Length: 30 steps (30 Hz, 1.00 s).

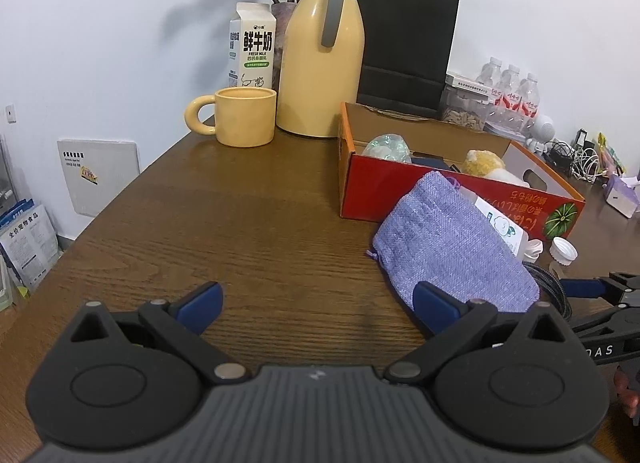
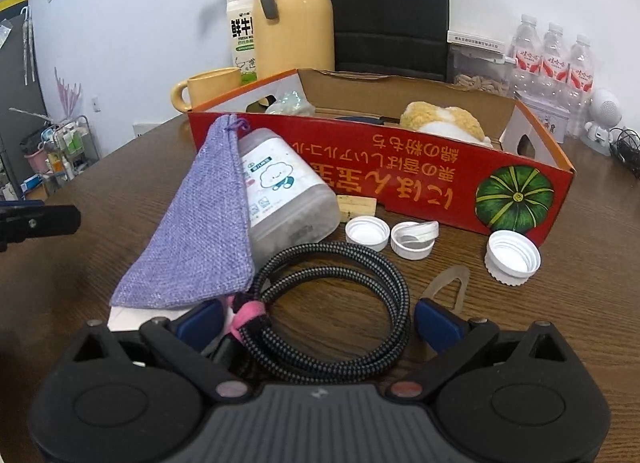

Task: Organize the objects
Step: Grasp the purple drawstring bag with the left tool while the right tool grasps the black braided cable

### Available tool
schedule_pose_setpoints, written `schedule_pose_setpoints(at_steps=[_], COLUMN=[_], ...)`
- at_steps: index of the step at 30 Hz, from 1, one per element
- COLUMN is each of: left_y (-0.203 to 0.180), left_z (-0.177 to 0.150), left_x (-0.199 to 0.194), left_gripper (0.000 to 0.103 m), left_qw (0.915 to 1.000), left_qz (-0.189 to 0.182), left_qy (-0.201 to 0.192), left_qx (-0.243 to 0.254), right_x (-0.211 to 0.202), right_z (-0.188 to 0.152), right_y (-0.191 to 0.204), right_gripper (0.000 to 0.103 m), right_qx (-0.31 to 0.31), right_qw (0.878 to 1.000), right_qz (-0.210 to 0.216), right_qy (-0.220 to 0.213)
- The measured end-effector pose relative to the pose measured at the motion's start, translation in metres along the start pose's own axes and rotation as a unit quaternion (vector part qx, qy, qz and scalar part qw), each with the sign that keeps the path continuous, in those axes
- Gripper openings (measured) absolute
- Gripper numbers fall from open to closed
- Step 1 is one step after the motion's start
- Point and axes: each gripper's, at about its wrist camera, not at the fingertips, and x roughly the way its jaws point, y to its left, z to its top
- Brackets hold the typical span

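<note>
A right gripper hangs low over a wooden table, its jaws apart on either side of a coiled braided cable bound with a pink tie; nothing is gripped. The left gripper waits over bare wood, jaws also apart and empty, its right finger just in front of a purple drawstring pouch.

Just past the cable, the pouch leans against a clear plastic jar lying on its side, with a white card or paper partly under the pouch. Three white caps and a flat tan clip-like piece (too thin to identify with confidence) lie loose on the wood, and a small cork-coloured block sits tight against the red cardboard box.

Inside the box are a plush toy, a crumpled clear wrapper or bag and a dark flat item, so the sorting appears to be under way. By this evidence most of it remains: cable, pouch, jar, caps and small pieces are all outside the box.

Behind stand a yellow mug, a yellow jug, a milk carton, a black paper bag, flowers and bottled water along the wall.
</note>
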Motion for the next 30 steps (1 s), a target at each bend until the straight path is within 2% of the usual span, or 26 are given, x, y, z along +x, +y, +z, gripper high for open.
schedule_pose_setpoints(at_steps=[2,5,10,17,23,30], left_y=[-0.001,-0.002,-0.003,-0.007,-0.019,-0.047], left_z=[0.0,-0.001,-0.001,0.0,0.001,-0.001], left_x=[0.001,0.002,0.002,0.004,0.007,0.019], left_gripper=[0.103,0.103,0.103,0.103,0.103,0.103], left_qw=[1.0,1.0,1.0,1.0,0.9998,0.998], left_qz=[0.0,0.0,0.002,0.004,-0.006,-0.04], left_qy=[0.001,0.003,0.002,0.003,0.009,0.028], left_qx=[0.0,0.0,0.002,0.005,0.017,0.039], right_x=[-0.001,-0.003,-0.008,-0.027,-0.048,-0.053], right_z=[-0.001,-0.002,-0.004,-0.009,-0.016,-0.016], right_y=[-0.001,0.0,0.003,0.007,0.0,-0.017], right_gripper=[0.102,0.094,0.092,0.091,0.091,0.091], right_qx=[0.001,-0.002,-0.01,-0.025,-0.012,0.011], right_qw=[1.0,1.0,1.0,0.996,0.988,0.983], right_qz=[0.002,0.006,0.001,-0.027,-0.078,-0.104], right_qy=[-0.003,-0.015,-0.03,-0.079,-0.135,-0.149])
